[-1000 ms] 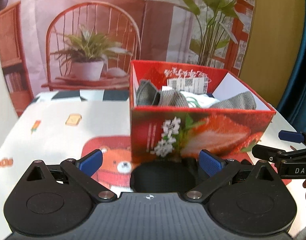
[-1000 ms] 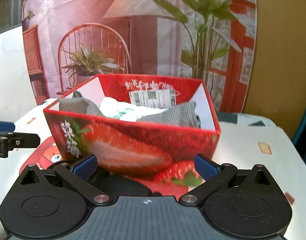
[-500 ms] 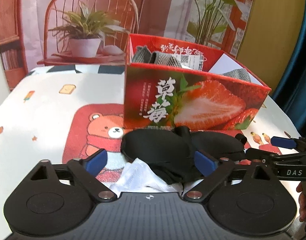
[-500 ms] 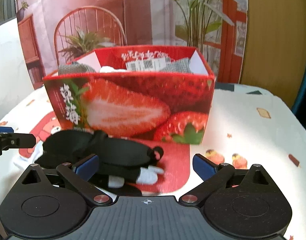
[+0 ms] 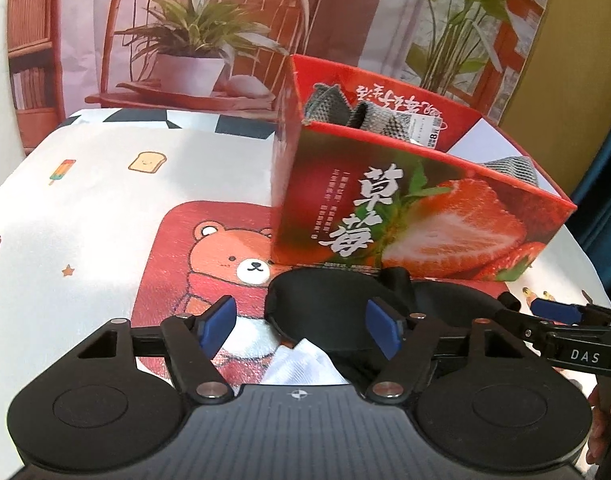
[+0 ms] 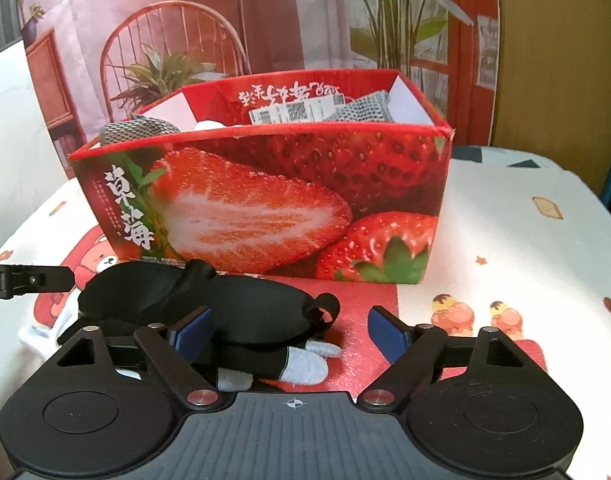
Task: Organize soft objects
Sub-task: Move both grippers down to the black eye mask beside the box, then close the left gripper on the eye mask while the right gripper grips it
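Partly done, by the look of it. Noted one strawberry-printed cardboard box [image 6: 265,200] standing on the cartoon-print tablecloth [image 5: 85,184], already holding soft goods: grey mesh knit pieces [image 5: 329,104] showing above the rim at three spots (could not tell whether two items or three), plus something white [image 6: 209,125] only just visible inside from the right wrist view. Still outside, lying on the cloth just in front of the box wall: one black padded eye mask [image 6: 209,300] with a strap loop at its right end, touching or nearly touching the box base; beneath it what looked like one dark sock with grey toe and heel [image 6: 301,364]; to the left, one piece of white fabric [image 5: 301,364], partly tucked under the mask. Counted three loose items at least; the pile hid whether more lay beneath. Left gripper [image 5: 301,330] held wide apart, empty, blue pads straddling the left half of the mask and the white fabric without touching. Right gripper [image 6: 289,330] likewise spread wide, nothing gripped, left pad over the mask, right pad over bare cloth. Judged remaining work as picking up the three loose pieces and dropping them into the box.
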The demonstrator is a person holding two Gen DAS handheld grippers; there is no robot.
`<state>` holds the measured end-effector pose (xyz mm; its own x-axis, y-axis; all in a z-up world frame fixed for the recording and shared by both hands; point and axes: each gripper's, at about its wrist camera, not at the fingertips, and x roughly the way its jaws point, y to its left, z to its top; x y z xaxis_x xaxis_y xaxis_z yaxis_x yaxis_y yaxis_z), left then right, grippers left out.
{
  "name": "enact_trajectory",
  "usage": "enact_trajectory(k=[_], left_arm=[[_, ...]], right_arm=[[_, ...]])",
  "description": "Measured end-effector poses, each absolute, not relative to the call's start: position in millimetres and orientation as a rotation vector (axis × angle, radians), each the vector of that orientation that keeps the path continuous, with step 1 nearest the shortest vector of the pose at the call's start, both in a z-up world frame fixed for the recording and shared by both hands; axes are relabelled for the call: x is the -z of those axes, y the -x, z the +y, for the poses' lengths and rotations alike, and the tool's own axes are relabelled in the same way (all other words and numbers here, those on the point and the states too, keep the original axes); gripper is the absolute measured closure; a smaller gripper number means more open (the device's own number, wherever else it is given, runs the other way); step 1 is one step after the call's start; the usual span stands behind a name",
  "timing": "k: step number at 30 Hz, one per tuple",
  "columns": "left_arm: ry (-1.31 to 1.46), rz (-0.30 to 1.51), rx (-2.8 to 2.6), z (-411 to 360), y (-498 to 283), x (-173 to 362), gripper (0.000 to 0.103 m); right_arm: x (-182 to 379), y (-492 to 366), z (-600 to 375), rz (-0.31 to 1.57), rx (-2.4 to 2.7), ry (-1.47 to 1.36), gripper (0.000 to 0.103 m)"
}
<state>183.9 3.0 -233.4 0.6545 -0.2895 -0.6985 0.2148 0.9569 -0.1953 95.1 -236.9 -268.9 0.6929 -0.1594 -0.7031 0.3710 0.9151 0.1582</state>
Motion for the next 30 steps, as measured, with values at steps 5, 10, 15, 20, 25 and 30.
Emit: enact_trajectory(k=[5, 10, 15, 20, 25, 30], left_arm=[[0.091, 0.833, 0.304, -3, -190, 242, 0.030], [0.087, 0.861, 0.328, -7, -196, 253, 0.033], [0.091, 0.888, 0.343, -10, -198, 261, 0.034], [0.100, 0.894, 0.349, -10, -198, 264, 0.034], [0.146, 0.896, 0.314, 2, -204, 264, 0.034], [0.205, 0.914, 0.286, 13, -220, 265, 0.034]], right_arm=[[280, -104, -244, 0.764, 0.284, -0.385, 0.026], [286, -112, -248, 0.769, 0.260, -0.442, 0.028], [288, -121, -250, 0.772, 0.245, -0.483, 0.035], [287, -125, -250, 0.761, 0.245, -0.481, 0.050], [285, -123, -253, 0.746, 0.266, -0.448, 0.069], [286, -121, -255, 0.744, 0.270, -0.445, 0.074]])
